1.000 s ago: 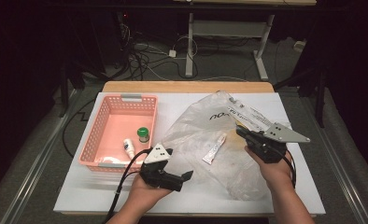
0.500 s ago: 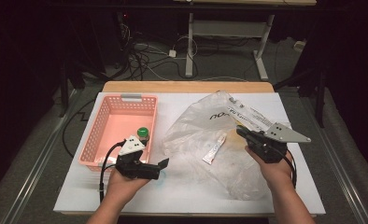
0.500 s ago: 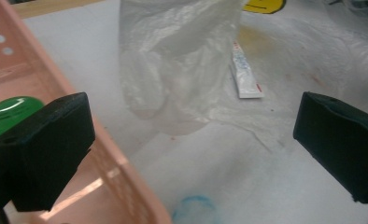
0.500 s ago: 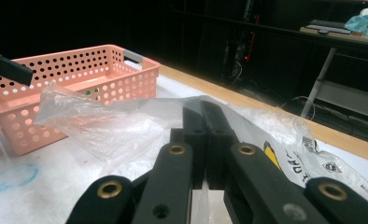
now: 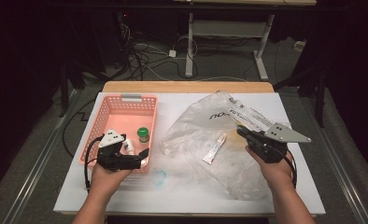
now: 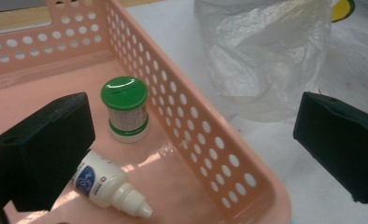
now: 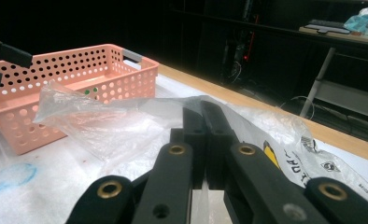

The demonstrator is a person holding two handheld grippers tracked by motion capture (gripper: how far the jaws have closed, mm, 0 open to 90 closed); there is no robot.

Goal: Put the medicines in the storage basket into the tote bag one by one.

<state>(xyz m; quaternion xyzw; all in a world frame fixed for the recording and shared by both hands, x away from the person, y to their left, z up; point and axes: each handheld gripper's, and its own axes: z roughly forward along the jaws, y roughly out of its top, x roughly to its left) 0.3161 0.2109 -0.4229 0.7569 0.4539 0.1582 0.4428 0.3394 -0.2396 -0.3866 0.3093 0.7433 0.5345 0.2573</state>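
The left gripper [image 5: 142, 158] hung with jaws spread and empty over the basket [image 5: 108, 108], where a dropper bottle [image 6: 106, 183] and green-capped jar [image 6: 125, 108] already lay, while the right gripper [image 5: 242, 132] pinched the bag [image 5: 196, 126], a tube [image 5: 214, 149] apparently left inside.

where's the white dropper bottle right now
The dropper bottle lies on its side in the pink basket at the table's left, just in front of the upright green-capped jar, under the open left gripper.
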